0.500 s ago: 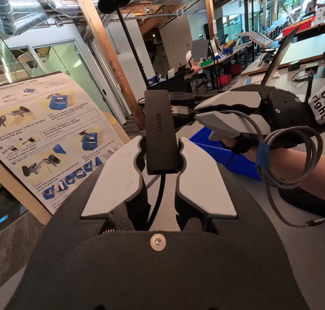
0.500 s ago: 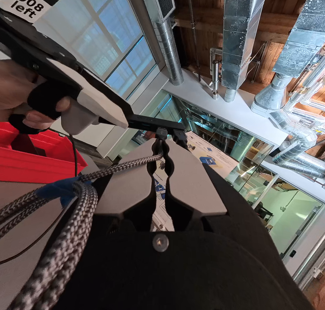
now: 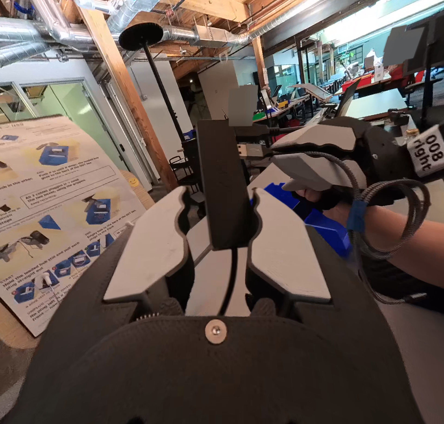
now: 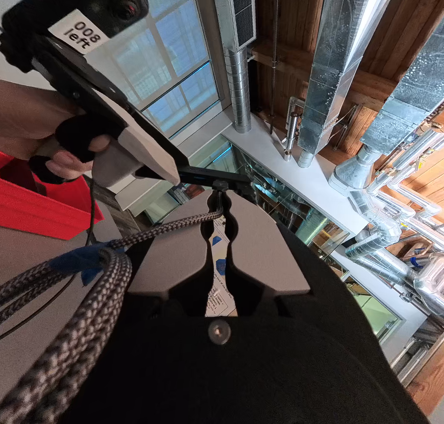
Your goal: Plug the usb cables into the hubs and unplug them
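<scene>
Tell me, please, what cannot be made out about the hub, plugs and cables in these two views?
- Left wrist view: the silver plug tip meets the hub edge; insertion depth hidden by the hub body.
- Right wrist view: the hub appears edge-on, its ports too small to count.
- Both views: the braided cable far end is cut off by the frame edge.

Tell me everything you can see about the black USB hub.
The USB hub is a slim, matte black plastic bar, held roughly upright in the air by the left tongs, which clamp its lower end. A thin black cord leaves its bottom. One black plug sits in its right edge; the braided cable's silver plug, held by the right tongs, meets a lower port.
</scene>
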{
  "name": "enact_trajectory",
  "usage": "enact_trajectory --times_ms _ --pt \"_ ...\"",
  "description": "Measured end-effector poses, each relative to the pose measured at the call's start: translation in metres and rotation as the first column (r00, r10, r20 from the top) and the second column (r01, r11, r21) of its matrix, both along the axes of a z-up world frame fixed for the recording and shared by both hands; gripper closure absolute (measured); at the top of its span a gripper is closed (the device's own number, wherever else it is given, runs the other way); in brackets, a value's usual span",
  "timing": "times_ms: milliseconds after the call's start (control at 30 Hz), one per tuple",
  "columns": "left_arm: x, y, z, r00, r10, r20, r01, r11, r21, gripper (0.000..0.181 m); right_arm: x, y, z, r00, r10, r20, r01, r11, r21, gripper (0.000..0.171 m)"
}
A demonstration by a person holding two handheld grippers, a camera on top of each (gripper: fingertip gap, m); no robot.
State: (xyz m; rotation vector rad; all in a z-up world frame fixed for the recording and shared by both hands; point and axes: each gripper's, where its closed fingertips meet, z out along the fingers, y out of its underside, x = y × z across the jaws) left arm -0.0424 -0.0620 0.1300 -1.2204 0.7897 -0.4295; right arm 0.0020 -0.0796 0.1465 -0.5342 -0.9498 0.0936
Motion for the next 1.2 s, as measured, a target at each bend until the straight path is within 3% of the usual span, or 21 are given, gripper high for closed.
enact_trajectory --times_ms 100,233,400,733,1200 --pt "-0.001 0.017 -0.017 1.0 -0.011 -0.022 0.009 0.996 -0.091 0.121 -0.008 0.003 -0.009 0.998 -0.01 0.058 0.009 1.0 0.015 0.167" --pt "0.0 0.021 -0.022 0.998 -0.055 -0.022 0.053 0.996 -0.076 0.136 -0.019 0.01 -0.024 0.991 -0.025 0.133 0.023 1.0 0.019 0.167" --pt "-0.006 0.035 -0.037 0.956 0.156 -0.247 -0.142 0.987 0.073 0.138 -0.028 0.015 -0.038 0.98 -0.012 0.199 0.012 1.0 0.002 0.167" --pt "-0.008 0.032 -0.03 0.983 0.121 -0.135 -0.124 0.992 -0.009 0.143 -0.027 0.023 -0.041 0.987 0.058 0.147 -0.042 0.993 -0.108 0.167" --pt "-0.007 0.031 -0.034 0.962 0.174 -0.211 -0.169 0.985 0.041 0.142 -0.03 0.02 -0.041 0.989 0.076 0.125 -0.063 0.992 -0.105 0.167"
